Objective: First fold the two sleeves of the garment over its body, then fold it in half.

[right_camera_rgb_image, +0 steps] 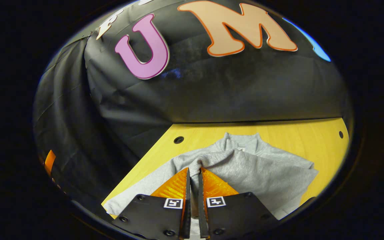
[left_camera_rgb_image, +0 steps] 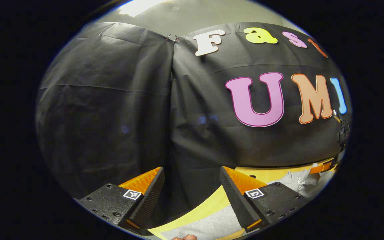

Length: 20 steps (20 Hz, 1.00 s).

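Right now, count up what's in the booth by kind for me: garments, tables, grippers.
Garments: 1, the grey garment
Tables: 1, the yellow table
Grippers: 2, the left gripper open, the right gripper pinching the garment
Total: 4

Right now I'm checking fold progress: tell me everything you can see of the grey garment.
The grey garment looks like soft sweatshirt knit, lying on the yellow wooden table with its collar toward the booth wall. A fold of cloth is pulled across its body and bunched at the right gripper, whose fingers pinch it. In the left gripper view a flat grey part lies below the open left gripper.
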{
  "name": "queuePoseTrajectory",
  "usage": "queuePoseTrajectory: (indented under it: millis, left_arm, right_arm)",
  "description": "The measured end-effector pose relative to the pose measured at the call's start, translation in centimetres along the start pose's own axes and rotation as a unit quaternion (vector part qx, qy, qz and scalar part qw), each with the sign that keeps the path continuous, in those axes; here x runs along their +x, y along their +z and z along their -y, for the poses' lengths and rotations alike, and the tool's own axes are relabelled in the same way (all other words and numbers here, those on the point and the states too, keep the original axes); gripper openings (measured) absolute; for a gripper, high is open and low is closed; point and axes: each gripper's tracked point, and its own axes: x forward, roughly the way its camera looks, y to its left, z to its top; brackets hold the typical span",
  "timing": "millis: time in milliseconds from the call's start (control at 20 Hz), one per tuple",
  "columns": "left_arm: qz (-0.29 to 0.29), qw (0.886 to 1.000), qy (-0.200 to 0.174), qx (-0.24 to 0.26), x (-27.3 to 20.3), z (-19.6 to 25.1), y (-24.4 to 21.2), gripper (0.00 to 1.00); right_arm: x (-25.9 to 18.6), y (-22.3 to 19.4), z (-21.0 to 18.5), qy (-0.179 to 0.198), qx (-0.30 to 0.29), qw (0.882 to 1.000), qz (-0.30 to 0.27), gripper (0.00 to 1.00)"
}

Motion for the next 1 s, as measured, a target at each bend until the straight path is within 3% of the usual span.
queuePoseTrajectory:
  millis: [300,550,700,850,900,1000]
  left_arm:
    - [-0.023,0.999,0.025,-0.010,0.0,-3.4,-2.3,0.99]
    - [-0.053,0.998,0.033,0.015,-0.6,-5.0,-5.9,0.99]
    - [-0.073,0.997,0.029,0.011,-0.7,-4.9,-7.6,0.99]
    - [-0.087,0.996,0.024,0.011,-0.5,-4.4,-9.3,0.97]
    - [-0.092,0.996,0.020,0.012,-0.5,-4.2,-9.9,1.00]
    - [-0.106,0.994,0.010,0.011,-0.3,-3.7,-11.5,0.97]
  right_arm:
    - [4.9,-5.2,-2.3,0.004,0.006,0.998,-0.069,0.11]
    - [6.2,-7.6,-4.3,0.021,0.101,0.986,-0.131,0.12]
    - [5.8,-6.4,-7.1,0.073,0.162,0.976,-0.129,0.28]
    - [5.5,-4.6,-7.3,0.078,0.139,0.983,-0.092,0.85]
    - [5.3,-4.4,-7.1,0.074,0.122,0.986,-0.083,0.92]
    - [4.5,-3.7,-6.5,0.066,0.088,0.992,-0.065,0.93]
